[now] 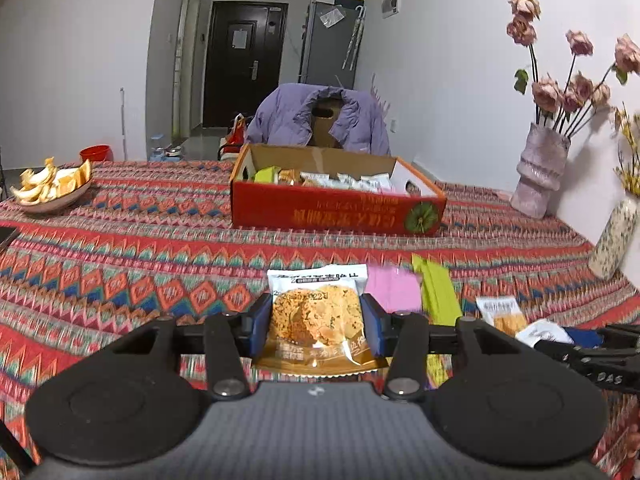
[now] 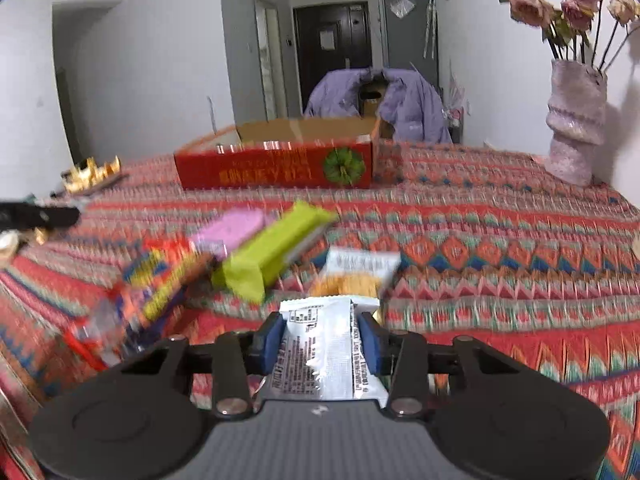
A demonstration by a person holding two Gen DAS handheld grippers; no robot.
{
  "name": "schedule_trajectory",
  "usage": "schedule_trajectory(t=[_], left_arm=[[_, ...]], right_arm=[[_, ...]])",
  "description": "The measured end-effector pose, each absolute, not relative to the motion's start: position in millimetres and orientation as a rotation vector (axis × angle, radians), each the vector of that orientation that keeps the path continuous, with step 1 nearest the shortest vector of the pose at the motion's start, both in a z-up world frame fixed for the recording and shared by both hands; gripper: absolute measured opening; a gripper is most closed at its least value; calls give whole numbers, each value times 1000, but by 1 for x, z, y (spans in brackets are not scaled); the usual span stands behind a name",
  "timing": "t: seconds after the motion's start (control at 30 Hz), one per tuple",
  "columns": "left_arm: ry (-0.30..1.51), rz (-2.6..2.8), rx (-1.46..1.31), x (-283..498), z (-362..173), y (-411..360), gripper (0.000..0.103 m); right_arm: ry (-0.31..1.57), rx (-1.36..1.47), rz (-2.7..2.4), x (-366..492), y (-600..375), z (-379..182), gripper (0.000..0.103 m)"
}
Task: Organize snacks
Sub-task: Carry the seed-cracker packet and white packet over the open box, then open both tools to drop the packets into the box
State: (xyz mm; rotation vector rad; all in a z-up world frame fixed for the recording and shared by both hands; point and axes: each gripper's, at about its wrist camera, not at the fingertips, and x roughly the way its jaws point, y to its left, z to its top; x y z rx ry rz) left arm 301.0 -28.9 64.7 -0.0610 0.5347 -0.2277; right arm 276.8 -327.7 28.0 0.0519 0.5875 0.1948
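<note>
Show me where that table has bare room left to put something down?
Bare cloth lies between the red box and the loose packets, and between the peel plate and the box. It's crowded around the green packet and pink packet.

a tabletop (image 1: 120,264) under a red zigzag-patterned cloth carries an open red cardboard box (image 1: 336,208) at centre, a plate of orange peels (image 1: 48,192) at left, two vases at right, and loose snack packets (image 2: 272,252) in the foreground.

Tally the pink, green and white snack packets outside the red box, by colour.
Pink packet: 1
Green packet: 1
White cookie-picture packets: 2, one in left gripper, one on tablecloth
White packet, back showing: 1, in right gripper
Total: 5
</note>
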Motion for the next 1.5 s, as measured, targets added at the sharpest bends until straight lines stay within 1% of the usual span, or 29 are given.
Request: schedule_trajectory(t=[0.1, 0.2, 0.3, 0.4, 0.47, 0.57, 0.67, 0.7, 0.77, 0.87, 0.93, 0.97, 1.0, 1.07, 1.1, 1.13, 1.27, 1.33, 1.4, 1.47, 1.5], left_arm=[[530, -272, -85, 337, 79, -24, 47], [522, -305, -84, 390, 95, -28, 47], [498, -332, -39, 458, 113, -42, 47], [541, -334, -48, 538, 118, -63, 47], [582, -320, -43, 586, 113, -79, 47], [650, -288, -41, 656, 94, -104, 47], [720, -273, -70, 707, 71, -122, 47], [746, -267, -89, 722, 64, -126, 45], [789, -237, -113, 745, 49, -130, 46], [836, -239, -149, 767, 32, -130, 47], [847, -232, -181, 774, 25, -129, 48], [852, -241, -198, 776, 23, -129, 49], [859, -258, -203, 777, 23, -129, 53], [849, -284, -206, 774, 28, -128, 55], [835, -295, -203, 770, 32, -126, 60], [823, -303, -197, 768, 37, -126, 63], [773, -308, -153, 744, 62, -115, 63], [744, -304, -124, 725, 77, -108, 68], [717, -297, -94, 697, 90, -100, 69], [696, -287, -60, 671, 102, -95, 69], [681, -278, -47, 654, 108, -90, 72]], right_arm=[[530, 49, 275, 302, -332, 57, 40], [486, 70, 353, 350, -337, 88, 40], [474, 36, 396, 421, -333, 113, 40], [513, 38, 401, 510, -326, 123, 40], [566, 35, 385, 575, -318, 121, 40], [668, 48, 330, 662, -306, 101, 40], [767, 98, 291, 721, -302, 73, 41], [803, 132, 289, 738, -303, 63, 43], [833, 206, 250, 757, -312, 47, 45], [811, 298, 266, 761, -328, 43, 46], [776, 322, 269, 752, -338, 48, 62], [759, 318, 271, 747, -341, 52, 65], [747, 308, 272, 743, -345, 56, 66], [729, 273, 267, 734, -351, 66, 66], [720, 257, 262, 729, -354, 71, 67], [711, 239, 256, 723, -356, 77, 67], [686, 175, 256, 695, -361, 102, 70], [677, 134, 273, 675, -358, 113, 75], [666, 95, 282, 654, -355, 124, 78], [651, 70, 291, 632, -352, 132, 78], [642, 61, 294, 619, -350, 135, 79]])
